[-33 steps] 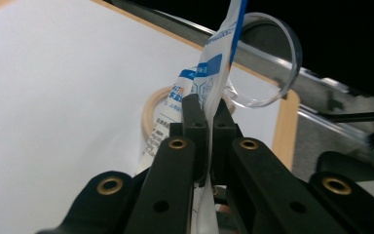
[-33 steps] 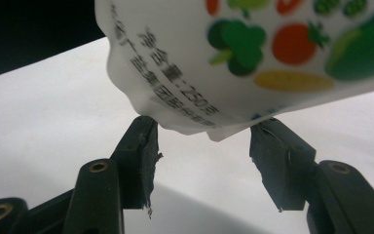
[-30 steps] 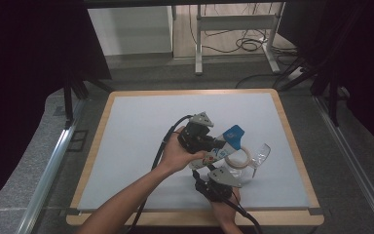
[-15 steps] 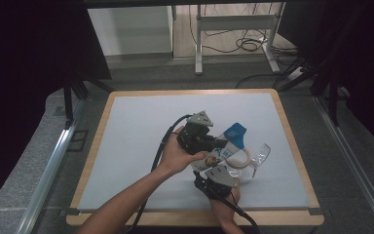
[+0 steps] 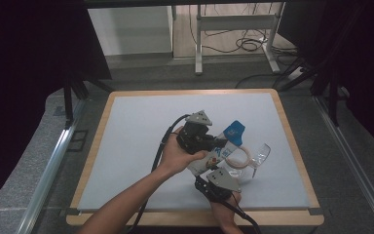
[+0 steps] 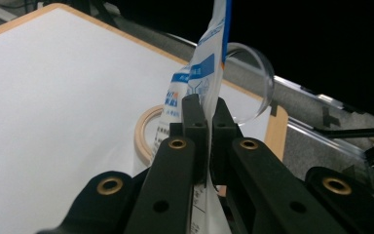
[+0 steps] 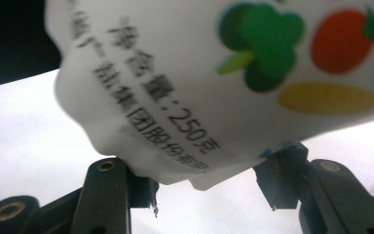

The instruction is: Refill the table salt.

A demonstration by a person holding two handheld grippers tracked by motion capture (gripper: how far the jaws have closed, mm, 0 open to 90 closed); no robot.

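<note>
Left claw (image 6: 205, 122) clenched on white pouch (image 6: 195, 92), right claw (image 7: 209, 187) jaws closing around its base

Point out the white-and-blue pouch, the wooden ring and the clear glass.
white-and-blue pouch (image 6: 202, 73): left gripper view, blue printed panel above the jaws.
wooden ring (image 6: 142, 127): left gripper view, left arc of the rim.
clear glass (image 5: 262, 155): high view, bowl wall.
</note>
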